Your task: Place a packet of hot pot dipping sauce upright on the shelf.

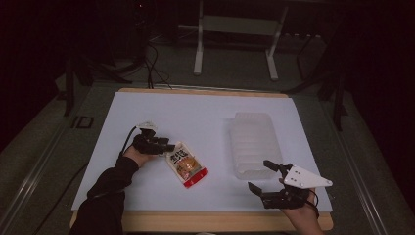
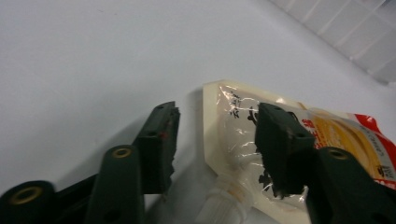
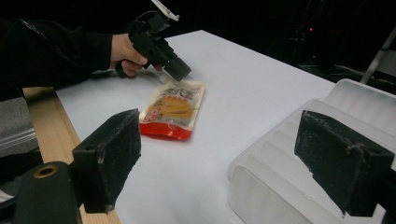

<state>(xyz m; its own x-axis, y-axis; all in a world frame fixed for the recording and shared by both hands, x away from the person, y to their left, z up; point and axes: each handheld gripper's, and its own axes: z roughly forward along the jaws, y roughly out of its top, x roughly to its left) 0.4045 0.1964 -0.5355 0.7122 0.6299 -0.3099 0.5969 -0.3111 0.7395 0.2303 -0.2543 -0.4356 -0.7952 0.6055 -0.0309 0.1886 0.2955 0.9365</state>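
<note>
White table surface (image 1: 195, 122), dark room behind. Sauce pouch (image 1: 185, 165) flat at lower centre of high view, red end toward bottom edge. Left gripper (image 1: 166, 146) at pouch's upper left corner, jaws apart, one over pouch top, other on bare table. Clear plastic tray (image 1: 253, 143) right of centre. Right gripper (image 1: 262, 176) lower right, jaws wide apart, just beside tray's near end, holding nothing
</note>
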